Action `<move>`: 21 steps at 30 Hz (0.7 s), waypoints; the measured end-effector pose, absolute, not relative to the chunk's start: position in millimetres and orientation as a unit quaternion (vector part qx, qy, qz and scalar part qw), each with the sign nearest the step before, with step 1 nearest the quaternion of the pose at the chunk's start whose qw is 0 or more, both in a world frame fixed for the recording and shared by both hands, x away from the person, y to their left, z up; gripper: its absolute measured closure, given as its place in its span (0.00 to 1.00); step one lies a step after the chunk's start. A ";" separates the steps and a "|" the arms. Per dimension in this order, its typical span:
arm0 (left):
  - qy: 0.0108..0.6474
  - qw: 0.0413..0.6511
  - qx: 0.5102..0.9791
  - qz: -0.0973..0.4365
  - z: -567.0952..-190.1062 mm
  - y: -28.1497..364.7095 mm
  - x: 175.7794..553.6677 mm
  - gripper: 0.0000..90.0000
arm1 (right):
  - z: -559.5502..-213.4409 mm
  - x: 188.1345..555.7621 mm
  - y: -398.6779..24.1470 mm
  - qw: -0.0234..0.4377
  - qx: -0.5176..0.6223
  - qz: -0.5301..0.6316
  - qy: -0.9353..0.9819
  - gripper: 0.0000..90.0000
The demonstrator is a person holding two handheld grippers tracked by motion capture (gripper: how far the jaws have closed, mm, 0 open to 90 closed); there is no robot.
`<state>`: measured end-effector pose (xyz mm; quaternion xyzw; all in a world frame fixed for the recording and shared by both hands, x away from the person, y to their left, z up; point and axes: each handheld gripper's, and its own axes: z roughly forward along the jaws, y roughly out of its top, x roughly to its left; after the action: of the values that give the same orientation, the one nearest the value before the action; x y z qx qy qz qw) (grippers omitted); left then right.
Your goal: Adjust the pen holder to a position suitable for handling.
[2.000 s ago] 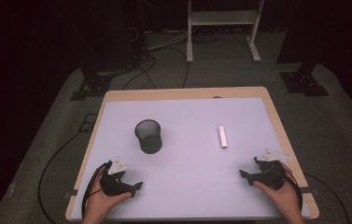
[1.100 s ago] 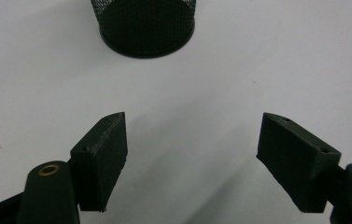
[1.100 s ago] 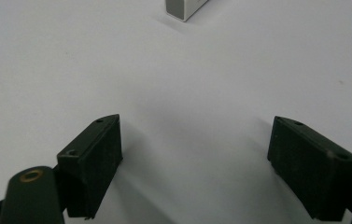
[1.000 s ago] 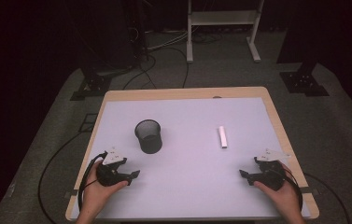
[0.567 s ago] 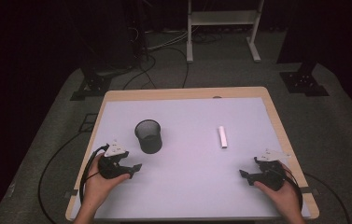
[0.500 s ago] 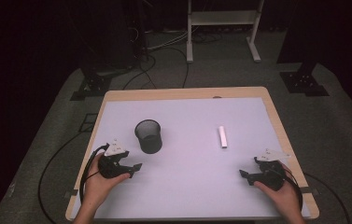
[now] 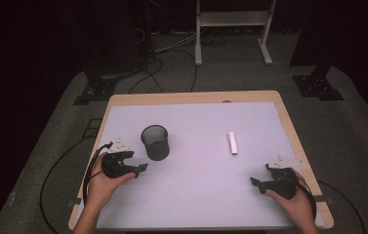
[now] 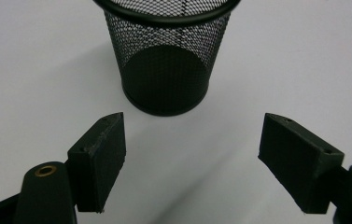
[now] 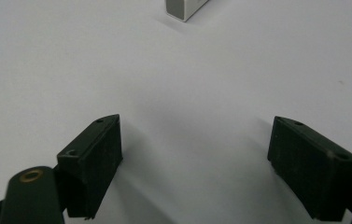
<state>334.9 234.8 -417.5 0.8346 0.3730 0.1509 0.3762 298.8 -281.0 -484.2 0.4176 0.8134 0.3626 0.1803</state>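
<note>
A black mesh cup (image 7: 155, 142) stands upright on the white table top (image 7: 196, 195), left of centre. My left gripper (image 7: 132, 165) sits just left of and nearer than the cup, open, nothing between its jaws; in the left gripper view the mesh cup (image 8: 166, 56) is straight ahead, a short way beyond my left gripper (image 8: 192, 158). A small white block (image 7: 232, 143) lies flat right of centre. My right gripper (image 7: 262, 176) rests near the front right corner, open and empty; the white block (image 9: 185, 8) lies well ahead of my right gripper (image 9: 194, 163).
The table has a wooden rim (image 7: 289, 122) and stands on grey carpet. Cables (image 7: 54, 165) trail off the left side onto the floor. Black stand bases (image 7: 318, 87) and a white frame (image 7: 230, 29) stand beyond the far edge.
My left gripper has moved forward and up the table toward the mesh cup. The right gripper has stayed in place.
</note>
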 end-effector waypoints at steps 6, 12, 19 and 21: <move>0.375 0.379 0.832 0.153 -411.6 233.6 342.6 0.25 | -484.2 298.8 -280.9 0.180 0.418 0.363 0.813 0.19; 0.375 0.376 0.834 0.151 -405.1 232.5 351.2 0.25 | -484.2 298.9 -281.1 0.180 0.417 0.363 0.813 0.19; 0.374 0.378 0.833 0.152 -396.7 230.8 360.5 0.25 | -484.2 298.9 -281.1 0.180 0.418 0.363 0.813 0.19; 0.374 0.379 0.833 0.149 -395.0 230.9 363.3 0.25 | -484.2 298.9 -281.1 0.180 0.418 0.363 0.813 0.19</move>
<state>363.3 230.9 -395.0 0.8331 0.3740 0.1487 0.3794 298.9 -281.1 -484.2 0.4178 0.8133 0.3627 0.1800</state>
